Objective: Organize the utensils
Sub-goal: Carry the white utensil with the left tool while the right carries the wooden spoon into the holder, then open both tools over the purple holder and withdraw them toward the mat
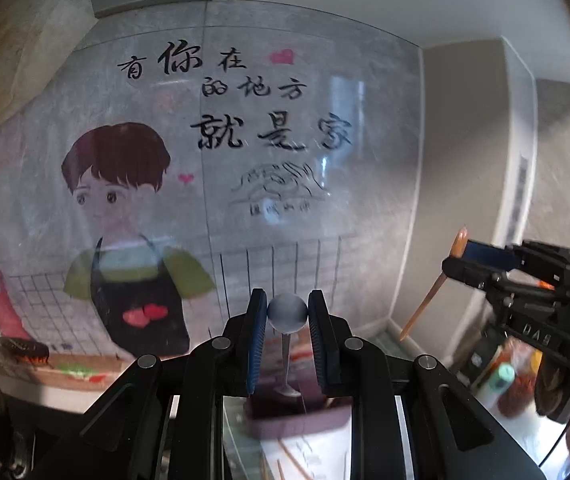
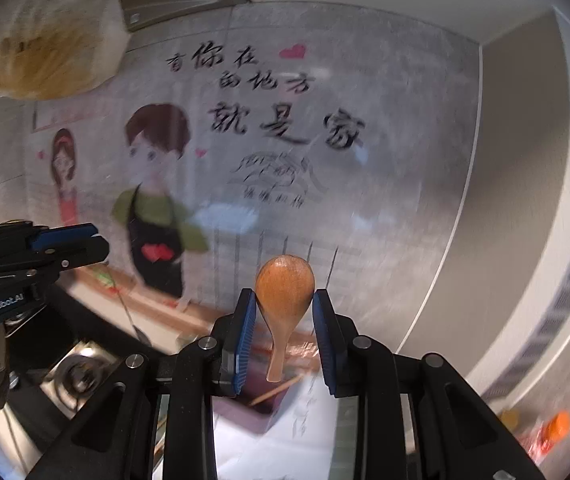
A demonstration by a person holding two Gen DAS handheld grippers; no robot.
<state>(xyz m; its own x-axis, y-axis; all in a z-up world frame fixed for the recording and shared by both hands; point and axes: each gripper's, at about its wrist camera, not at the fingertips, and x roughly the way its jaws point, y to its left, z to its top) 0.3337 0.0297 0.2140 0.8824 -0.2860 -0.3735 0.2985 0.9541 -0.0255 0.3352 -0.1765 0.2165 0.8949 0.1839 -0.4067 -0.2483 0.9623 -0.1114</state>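
Observation:
My left gripper [image 1: 288,312] is shut on the round bowl of a metal spoon [image 1: 287,315]; its thin handle hangs down between the blue pads. Held high in front of the wall, my right gripper [image 2: 285,308] is shut on a wooden spoon [image 2: 285,286] by the bowl, handle pointing down. In the left wrist view the right gripper [image 1: 456,258] shows at the right edge with the wooden spoon [image 1: 431,294] seen edge-on. The left gripper [image 2: 99,240] shows at the left of the right wrist view. Below lies a mauve tray [image 1: 297,416], blurred, with chopsticks [image 1: 285,462] near it.
A tiled wall with a cartoon sticker [image 1: 125,240] fills the background. A plastic bag [image 2: 45,48] hangs at the upper left. A gas burner [image 2: 73,376] sits on the counter below left. Bottles and jars [image 1: 501,380] stand at the lower right by a wall corner.

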